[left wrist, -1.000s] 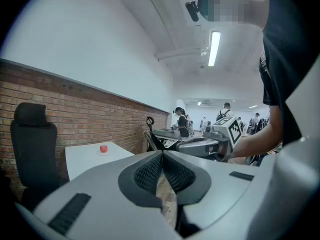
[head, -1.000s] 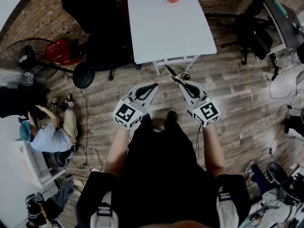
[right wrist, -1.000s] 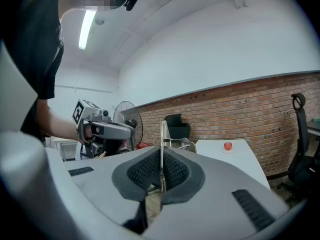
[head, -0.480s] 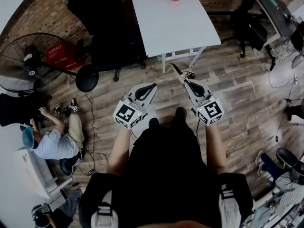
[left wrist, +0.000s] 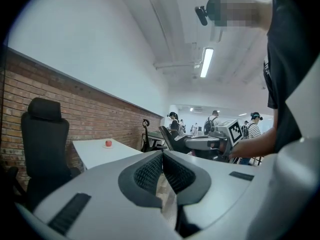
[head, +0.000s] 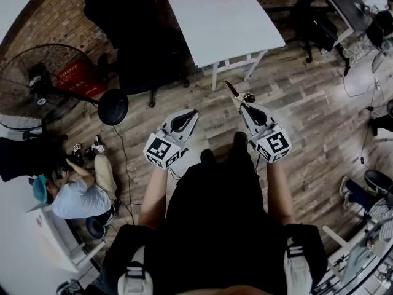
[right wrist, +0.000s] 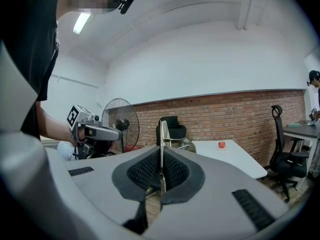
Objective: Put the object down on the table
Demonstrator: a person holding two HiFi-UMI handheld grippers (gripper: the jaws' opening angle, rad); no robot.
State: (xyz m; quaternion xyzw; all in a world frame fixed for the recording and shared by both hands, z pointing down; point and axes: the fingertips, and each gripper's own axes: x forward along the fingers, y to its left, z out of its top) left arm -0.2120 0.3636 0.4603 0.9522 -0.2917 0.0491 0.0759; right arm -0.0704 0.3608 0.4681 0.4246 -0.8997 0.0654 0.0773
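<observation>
R gripper (head: pixel 245 107) clenched on thin metal tool (head: pixel 233 93) mid-frame, L gripper (head: pixel 191 113) closed empty, table (head: pixel 227 26) well apart up top; I'd worry the tool twists/slips from the edge-on pinch en route.

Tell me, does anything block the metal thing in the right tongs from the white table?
Nothing visible does: only wood floor lies between the metal tool and the white table; the black chair stands off to one side.

Shirt (head: pixel 212 226): black, short-sleeved | straps (head: pixel 134 276) on the shirt's shoulders: pale grey | left gripper (head: pixel 194 112), right gripper (head: pixel 244 107): grey, black ribbed pads (left wrist: pixel 150 173), black-and-white marker cubes (head: pixel 163 150)
</observation>
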